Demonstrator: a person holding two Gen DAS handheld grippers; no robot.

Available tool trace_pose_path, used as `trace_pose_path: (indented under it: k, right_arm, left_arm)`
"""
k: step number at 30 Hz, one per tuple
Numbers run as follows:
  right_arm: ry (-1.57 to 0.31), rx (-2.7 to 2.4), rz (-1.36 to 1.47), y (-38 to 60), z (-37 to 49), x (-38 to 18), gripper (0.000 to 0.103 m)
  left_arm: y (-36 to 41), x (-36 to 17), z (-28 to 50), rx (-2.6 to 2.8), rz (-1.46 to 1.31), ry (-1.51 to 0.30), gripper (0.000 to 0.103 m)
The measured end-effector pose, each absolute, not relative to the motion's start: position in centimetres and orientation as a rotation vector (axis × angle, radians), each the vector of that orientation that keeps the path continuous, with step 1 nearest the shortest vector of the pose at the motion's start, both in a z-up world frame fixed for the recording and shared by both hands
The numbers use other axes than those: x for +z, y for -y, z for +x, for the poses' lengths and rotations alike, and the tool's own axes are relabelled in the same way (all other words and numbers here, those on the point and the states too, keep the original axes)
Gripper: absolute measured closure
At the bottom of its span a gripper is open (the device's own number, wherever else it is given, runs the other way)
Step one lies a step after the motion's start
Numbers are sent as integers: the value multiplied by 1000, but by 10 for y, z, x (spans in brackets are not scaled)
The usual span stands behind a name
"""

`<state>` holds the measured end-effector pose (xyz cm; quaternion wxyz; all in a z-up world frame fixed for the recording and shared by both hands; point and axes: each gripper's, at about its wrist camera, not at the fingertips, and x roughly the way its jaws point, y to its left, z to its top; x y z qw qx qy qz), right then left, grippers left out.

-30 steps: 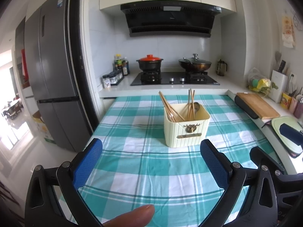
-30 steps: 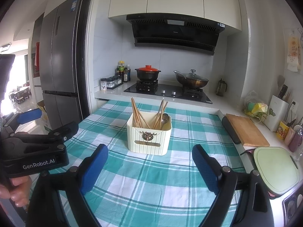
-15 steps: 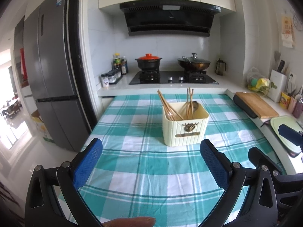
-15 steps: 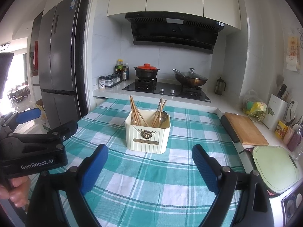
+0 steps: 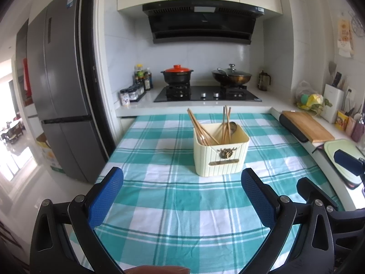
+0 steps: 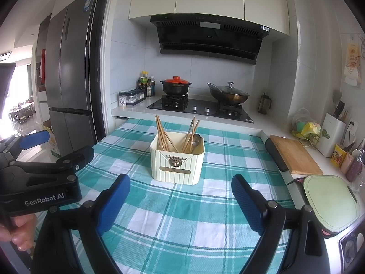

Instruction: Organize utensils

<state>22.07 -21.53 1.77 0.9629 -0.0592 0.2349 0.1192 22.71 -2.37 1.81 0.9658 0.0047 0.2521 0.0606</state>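
Green-and-white checked tablecloth [image 5: 173, 205] covered the counter. Cream utensil box [image 6: 177, 161] stood at its middle, far of both grippers, holding wooden chopsticks [image 6: 162, 134] and a metal spoon [image 6: 196, 139]. Left gripper [image 5: 182, 196] and right gripper [image 6: 180, 202] hovered near, fingers spread wide, pinching nothing.
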Motion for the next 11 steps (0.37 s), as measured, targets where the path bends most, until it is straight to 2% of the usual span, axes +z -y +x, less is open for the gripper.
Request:
trace_pose_path:
  k: [11]
  right_arm:
    - [-484, 232, -111, 219, 219, 13, 11]
  left_arm:
    - [20, 16, 225, 123, -13, -518, 0]
